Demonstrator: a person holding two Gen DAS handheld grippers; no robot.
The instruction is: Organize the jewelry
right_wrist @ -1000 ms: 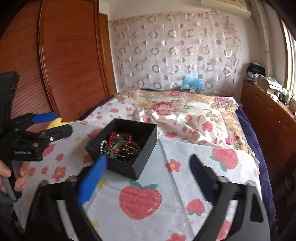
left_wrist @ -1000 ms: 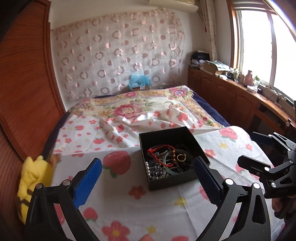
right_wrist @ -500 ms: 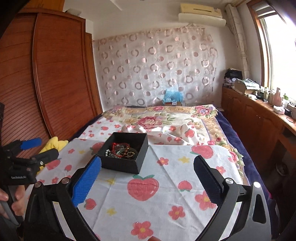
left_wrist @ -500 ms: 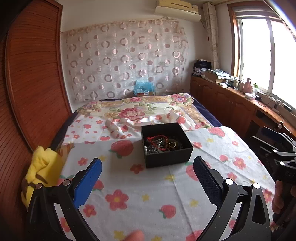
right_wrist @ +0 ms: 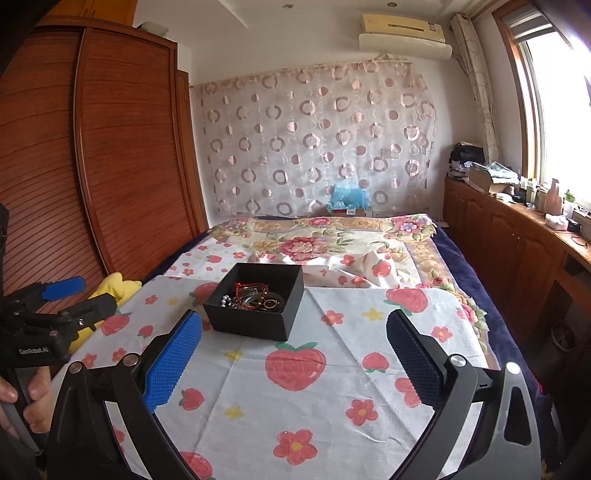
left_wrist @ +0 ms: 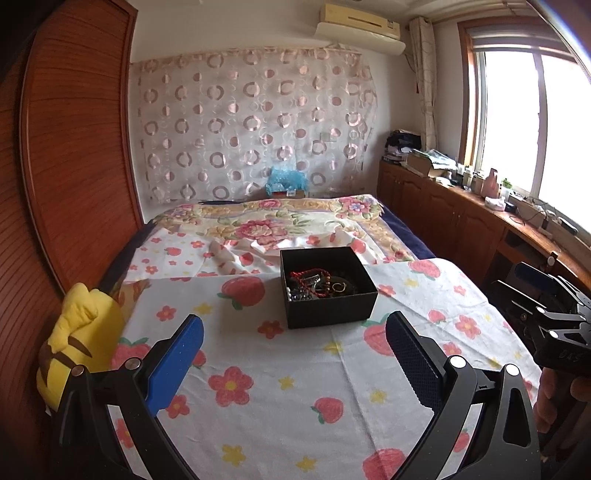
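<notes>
Both grippers pulled back since one second ago; black jewelry box (left_wrist: 327, 286) now smaller and farther in both views, more room visible above. Box sits open on strawberry-print sheet (left_wrist: 280, 373), red cord bracelet (left_wrist: 308, 280), gold ring (left_wrist: 338, 286) and beads tangled inside. Left gripper (left_wrist: 291, 354) spread wide, holding nothing. Right gripper (right_wrist: 291, 354) likewise wide apart, empty. Yellow plush toy (left_wrist: 75, 339) at bed's left edge.

We count one black box (left_wrist: 327, 291) ahead of our two grippers, left (left_wrist: 293, 363) and right (right_wrist: 293, 360), one yellow plush toy (left_wrist: 79, 343) to their left, and one air conditioner (left_wrist: 360, 22) high ahead.
</notes>
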